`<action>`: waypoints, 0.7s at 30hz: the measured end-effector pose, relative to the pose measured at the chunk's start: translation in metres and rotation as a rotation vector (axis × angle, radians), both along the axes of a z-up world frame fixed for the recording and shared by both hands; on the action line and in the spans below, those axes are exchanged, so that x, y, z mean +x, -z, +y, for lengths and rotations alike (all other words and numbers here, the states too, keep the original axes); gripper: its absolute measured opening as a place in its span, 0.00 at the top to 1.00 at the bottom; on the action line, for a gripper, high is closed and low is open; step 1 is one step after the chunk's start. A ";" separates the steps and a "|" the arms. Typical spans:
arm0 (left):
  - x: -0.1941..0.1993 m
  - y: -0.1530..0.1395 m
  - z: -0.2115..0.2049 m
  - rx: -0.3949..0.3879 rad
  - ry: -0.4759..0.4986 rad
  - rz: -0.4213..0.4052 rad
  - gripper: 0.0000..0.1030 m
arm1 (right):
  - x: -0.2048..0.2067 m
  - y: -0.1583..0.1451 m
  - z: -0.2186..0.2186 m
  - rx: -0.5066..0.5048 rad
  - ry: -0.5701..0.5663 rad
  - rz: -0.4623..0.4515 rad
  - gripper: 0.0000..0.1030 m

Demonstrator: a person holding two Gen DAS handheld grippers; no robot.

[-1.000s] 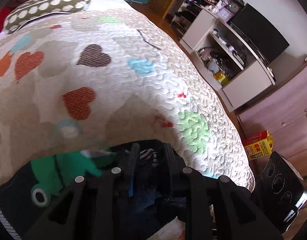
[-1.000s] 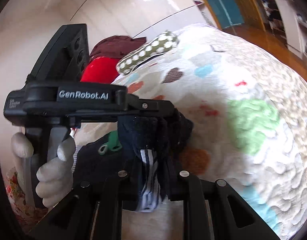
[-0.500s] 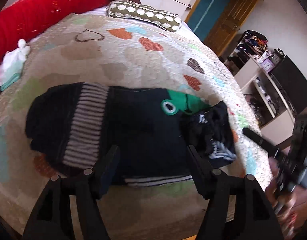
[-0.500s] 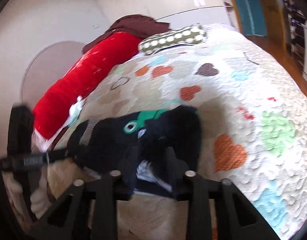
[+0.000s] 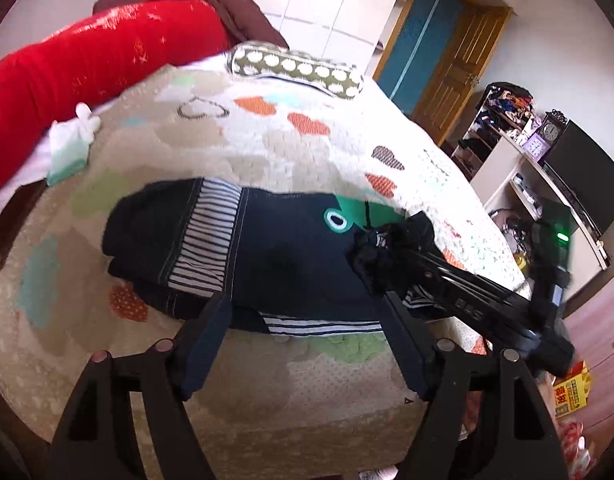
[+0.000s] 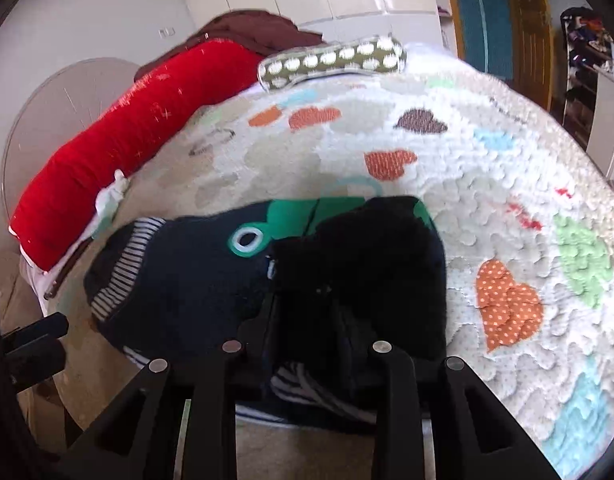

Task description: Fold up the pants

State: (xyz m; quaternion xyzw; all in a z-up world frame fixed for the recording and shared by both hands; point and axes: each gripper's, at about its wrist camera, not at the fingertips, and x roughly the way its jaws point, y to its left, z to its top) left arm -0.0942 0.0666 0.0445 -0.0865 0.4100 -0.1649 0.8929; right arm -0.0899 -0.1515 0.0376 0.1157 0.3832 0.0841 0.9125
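**Letting go of the fold**

The pants [image 5: 275,256] lie across the middle of the left wrist frame, dark navy with striped bands and a green patch, spread on the heart-patterned quilt [image 5: 267,148]. My left gripper [image 5: 303,344] stands at the bottom centre, its jaws wide apart and just opened, nothing between them; the near hem sits just beyond the tips.

My right gripper [image 6: 307,320], at the bottom centre of its own frame, has been easing open too. A bunched dark fold of the pants lies between its jaws, and I cannot tell whether the pads press it.

The risk, as I judge it: if that bunch clings to the right jaws when I draw back, it drags and the fold comes undone. The lump at the right end may also slump open, since nothing pins it.
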 end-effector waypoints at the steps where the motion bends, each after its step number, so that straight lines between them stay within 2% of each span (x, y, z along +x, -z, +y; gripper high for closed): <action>1: -0.002 -0.002 0.000 -0.005 -0.003 -0.006 0.27 | -0.009 -0.006 0.002 0.000 0.015 -0.029 0.60; 3: -0.008 -0.009 0.001 -0.022 -0.014 -0.025 0.27 | -0.033 -0.016 0.004 0.015 0.046 -0.078 0.47; 5: -0.014 -0.018 0.002 -0.034 -0.026 -0.052 0.27 | -0.049 -0.022 0.003 0.020 0.064 -0.112 0.47; 7: -0.020 -0.026 0.004 -0.029 -0.050 -0.098 0.25 | -0.061 -0.028 0.003 -0.019 0.076 -0.133 0.47; 8: -0.024 -0.032 0.005 -0.019 -0.071 -0.134 0.23 | -0.065 -0.031 0.001 -0.041 0.087 -0.146 0.46; 9: -0.026 -0.035 0.006 -0.013 -0.088 -0.157 0.17 | -0.066 -0.032 -0.002 -0.049 0.098 -0.153 0.43; 10: -0.029 -0.038 0.008 -0.009 -0.113 -0.182 0.10 | -0.067 -0.033 -0.005 -0.046 0.108 -0.155 0.41; 11: -0.031 -0.040 0.010 -0.007 -0.146 -0.206 0.09 | -0.065 -0.032 -0.009 -0.035 0.118 -0.150 0.41; 15: -0.034 -0.042 0.018 0.028 -0.242 -0.241 0.08 | -0.061 -0.027 -0.020 0.010 0.146 -0.107 0.41; 21: -0.040 -0.047 0.027 0.035 -0.305 -0.282 0.07 | -0.061 -0.019 -0.018 -0.002 0.144 -0.062 0.40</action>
